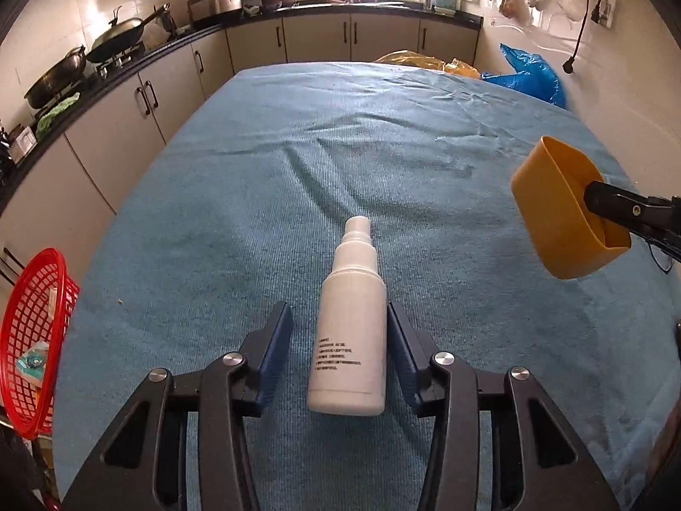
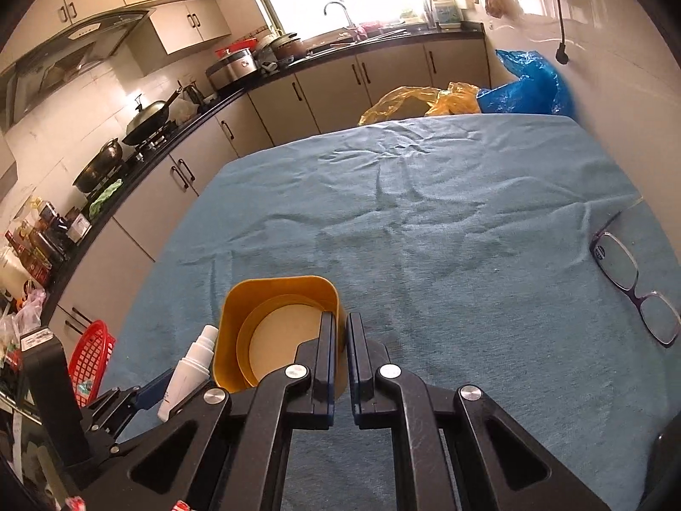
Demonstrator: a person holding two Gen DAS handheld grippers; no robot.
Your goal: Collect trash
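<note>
A white spray bottle [image 1: 351, 332] lies on the blue cloth, nozzle pointing away. My left gripper [image 1: 338, 307] straddles it: the right pad touches the bottle's side, while a gap shows between the left pad and the bottle. A yellow plastic cup [image 2: 272, 323] hangs above the cloth with my right gripper [image 2: 340, 319] shut on its right wall, one finger inside and one outside. In the left wrist view the cup [image 1: 553, 213] is tilted at the right, held by the black finger [image 1: 604, 200]. In the right wrist view the bottle [image 2: 187, 374] lies left of the cup.
A red mesh basket [image 1: 34, 332] with some scraps inside stands off the table's left edge. A pair of glasses [image 2: 634, 285] lies on the cloth at the right. Yellow [image 2: 408, 104] and blue [image 2: 527, 85] plastic bags sit beyond the far edge. Kitchen counters run along the left.
</note>
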